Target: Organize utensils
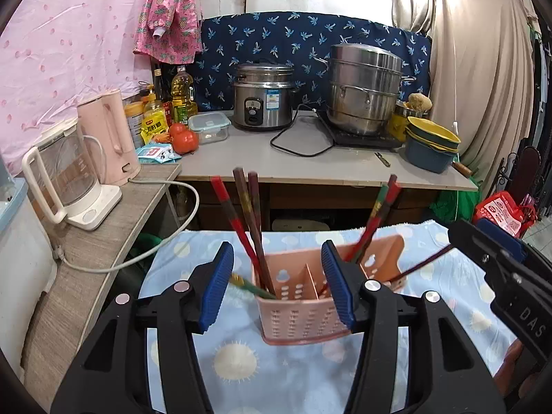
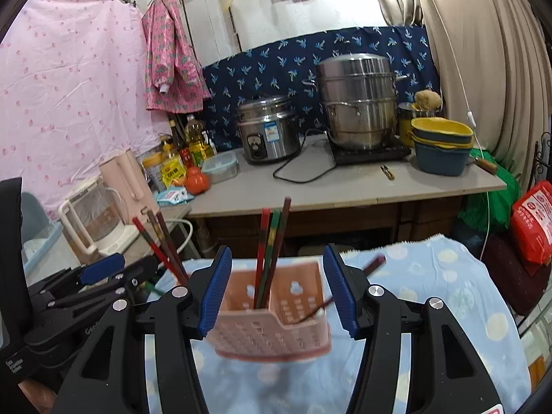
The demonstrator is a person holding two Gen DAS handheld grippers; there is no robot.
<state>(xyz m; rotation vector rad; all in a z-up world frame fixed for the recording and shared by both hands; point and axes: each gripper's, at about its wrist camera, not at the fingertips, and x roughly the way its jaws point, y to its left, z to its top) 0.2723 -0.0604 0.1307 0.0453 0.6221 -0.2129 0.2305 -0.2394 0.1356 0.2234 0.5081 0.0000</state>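
Left wrist: open left tool [image 1: 277,286] straddles pink caddy [image 1: 296,317] edge.

The basket [image 1: 296,314] looks like matt pink plastic, perforated; the chopsticks [image 1: 250,227] lacquered, glossy wood. Beneath lies a soft, napped cloth [image 1: 241,362]. At 12 o'clock, the cooker [image 1: 264,98] and, at 1 o'clock, the steamer [image 1: 364,86] are shiny brushed metal.
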